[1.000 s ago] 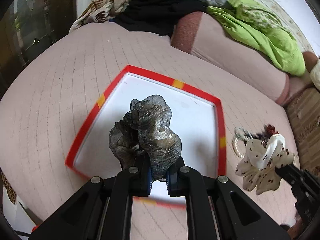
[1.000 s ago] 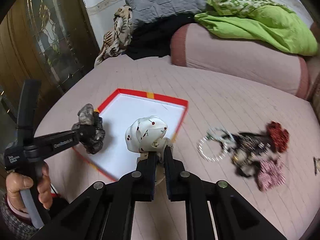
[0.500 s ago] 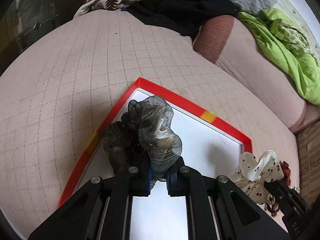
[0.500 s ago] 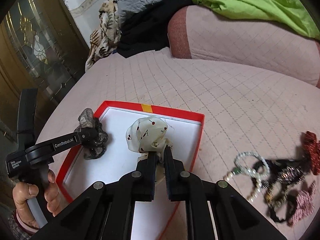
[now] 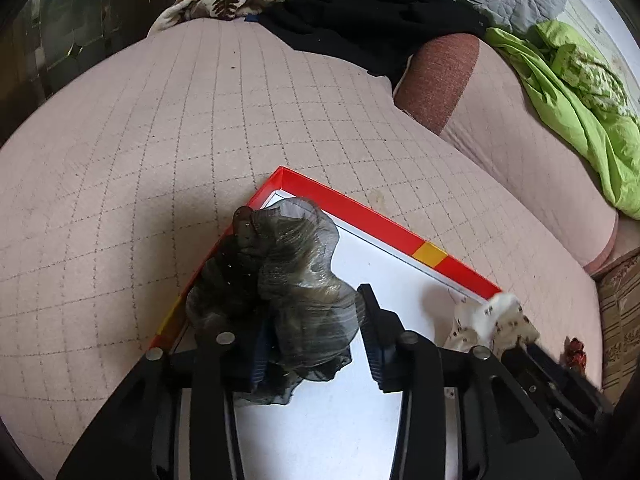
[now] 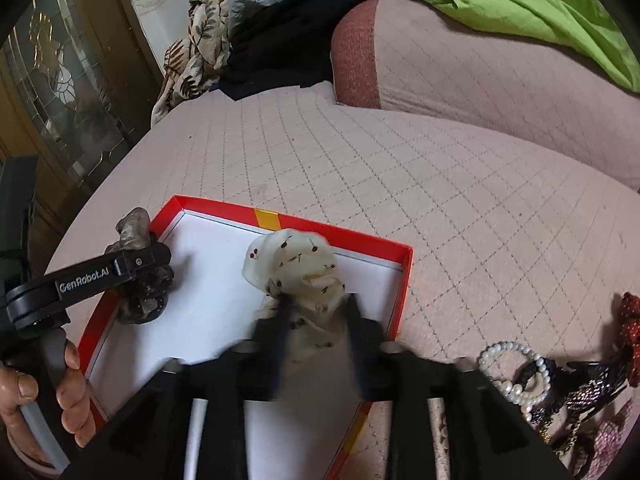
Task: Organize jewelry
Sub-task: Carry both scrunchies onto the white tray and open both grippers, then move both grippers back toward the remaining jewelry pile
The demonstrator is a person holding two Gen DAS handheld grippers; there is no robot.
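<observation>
Both claws are over the shallow red cardboard box lid w/ white inside and yellow tape marks, which sits on a pink quilted bed cover. Left claw has its jaws apart, they've just been opening, and the dark grey-brown sheer organza scrunchie is still bunched between them, sagging over the left fingers and draped on the lid's left corner, partly over the red rim. Can't tell if it's still snagged on a pad, but the right pad stands clear of the fabric. From the right cam you see the same scrunchie under the black left claw arm, at the lid's left edge, w/ a person's hand wrapped round the handle. Right claw is blurry but its jaws are spread too, also just been opening, and the cream satin scrunchie w/ small dark cherry print sits between the fingers, resting on the white floor of the lid near the far rim, about mid-width. On the bed cover to the right of the lid, well apart from it: a white pearl bead bracelet, a dark beaded hair tie, a red sequin bow and a pink sparkly scrunchie. Green crumpled blanket piled on the bolster at the back.
</observation>
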